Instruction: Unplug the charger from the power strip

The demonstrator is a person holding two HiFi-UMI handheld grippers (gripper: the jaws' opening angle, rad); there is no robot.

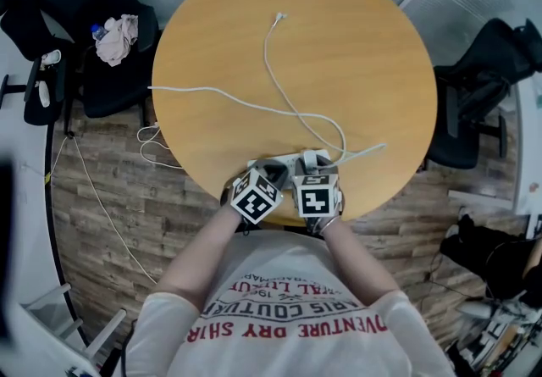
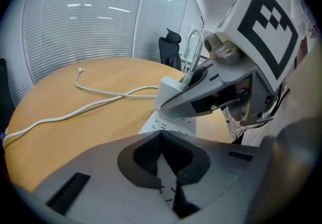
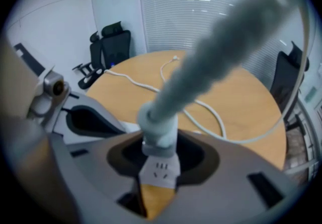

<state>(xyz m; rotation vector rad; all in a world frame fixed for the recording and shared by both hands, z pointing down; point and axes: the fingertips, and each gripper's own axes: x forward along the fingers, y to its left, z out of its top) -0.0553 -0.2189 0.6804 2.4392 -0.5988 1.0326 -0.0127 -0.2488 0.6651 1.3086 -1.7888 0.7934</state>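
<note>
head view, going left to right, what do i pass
crumpled cloth → left gripper → right gripper → black office chair at the far right

The premises were an office meeting room. A round wooden table [image 1: 356, 45] stood among black swivel office chairs [image 1: 474, 113], beside glazed walls with slatted blinds [image 2: 80, 31] and wood-effect flooring [image 1: 110, 197].

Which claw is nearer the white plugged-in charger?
Right: right claw straddles the white boxy charger; left claw sits beside it, over the white plastic power strip.
</note>
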